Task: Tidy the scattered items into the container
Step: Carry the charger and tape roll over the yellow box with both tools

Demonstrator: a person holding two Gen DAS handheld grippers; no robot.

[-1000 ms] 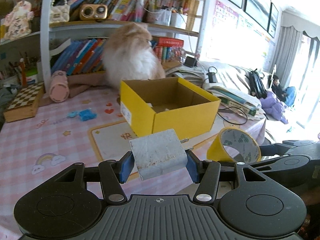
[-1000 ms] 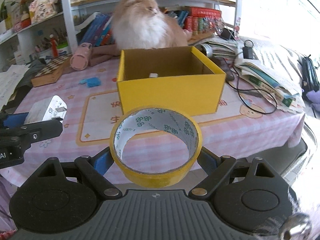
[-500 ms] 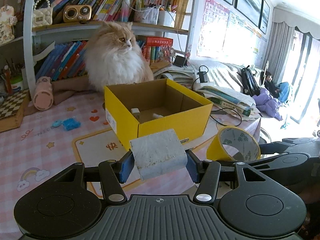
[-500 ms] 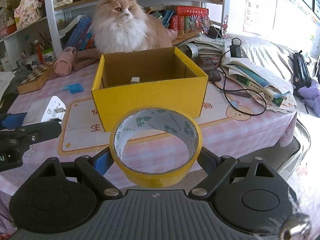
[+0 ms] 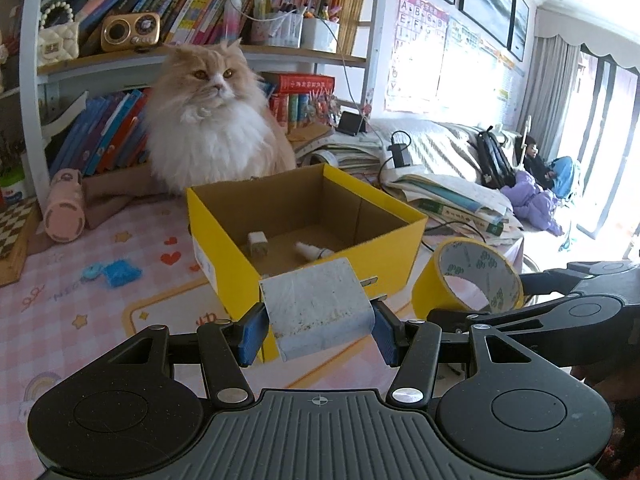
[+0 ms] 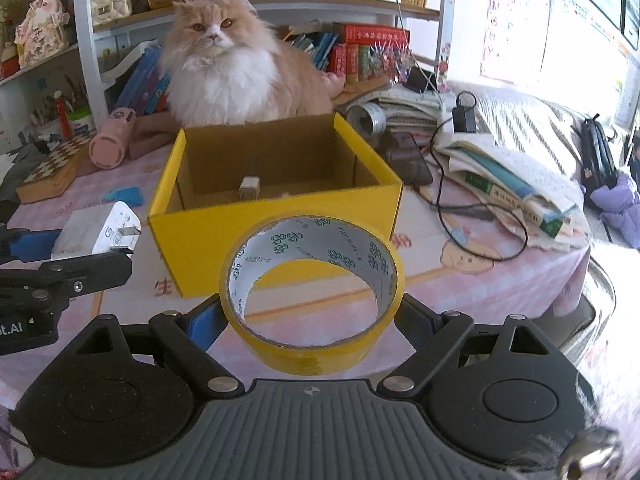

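Holding a white plug block (image 5: 320, 312) tight between its blue pads (image 5: 251, 334) is the left gripper (image 5: 318, 334), and the plug's metal prongs are pointing toward the yellow box (image 5: 236, 264). The right gripper (image 6: 310, 320) is squeezing a roll of yellow tape (image 6: 312, 292) from both sides, so the roll is standing up like a ring with its hole facing the camera. Both claws are hanging in the air in front of the box, side by side, above the pink checked tablecloth (image 6: 460, 280).

The box is sitting open on the table. Two small things are lying on its brown floor: a little white cube (image 5: 256, 242) and a small white bit (image 5: 310, 251) next to it.

A fluffy orange and white cat (image 5: 212, 120) is sitting right behind the box and looking this way. A small blue thing (image 5: 120, 274) is lying on the cloth to the left of the box. A pink tube (image 5: 64, 210) is lying near the bookshelf.
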